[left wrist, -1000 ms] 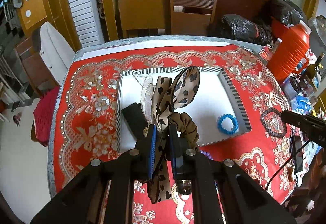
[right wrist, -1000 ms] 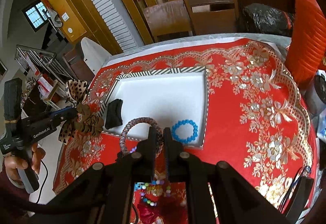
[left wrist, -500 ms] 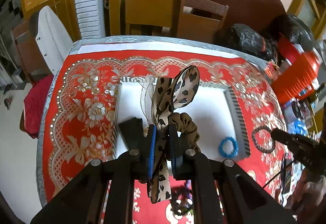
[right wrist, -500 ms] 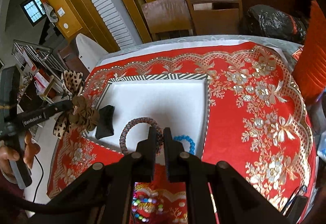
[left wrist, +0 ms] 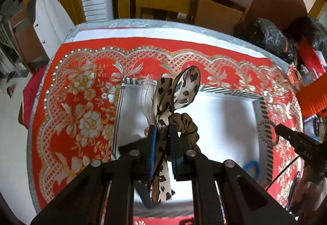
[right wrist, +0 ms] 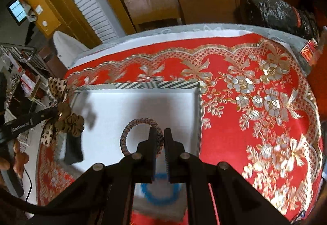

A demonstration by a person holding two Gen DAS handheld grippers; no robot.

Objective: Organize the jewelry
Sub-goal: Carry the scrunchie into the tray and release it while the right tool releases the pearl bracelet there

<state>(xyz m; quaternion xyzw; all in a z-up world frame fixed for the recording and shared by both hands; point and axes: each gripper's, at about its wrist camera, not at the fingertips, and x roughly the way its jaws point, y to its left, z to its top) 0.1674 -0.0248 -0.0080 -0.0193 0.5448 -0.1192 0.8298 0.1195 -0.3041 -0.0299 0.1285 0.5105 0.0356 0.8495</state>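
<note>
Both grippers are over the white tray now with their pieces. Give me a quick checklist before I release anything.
1. Left gripper shut on leopard-print scrunchie: ok.
2. Right gripper shut on braided bracelet: ok.
3. Both pieces above the striped-rim tray: ok.
4. Landing spots free of the blue bead bracelet and the black item: cannot tell.
5. Grippers apart from each other: ok.
6. Height above the tray floor: cannot tell.

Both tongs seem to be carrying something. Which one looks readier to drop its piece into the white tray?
Probably the right tongs: their braided bracelet hangs over the white tray's open middle. The left tongs' leopard-print scrunchie hangs nearer the edge.
</note>
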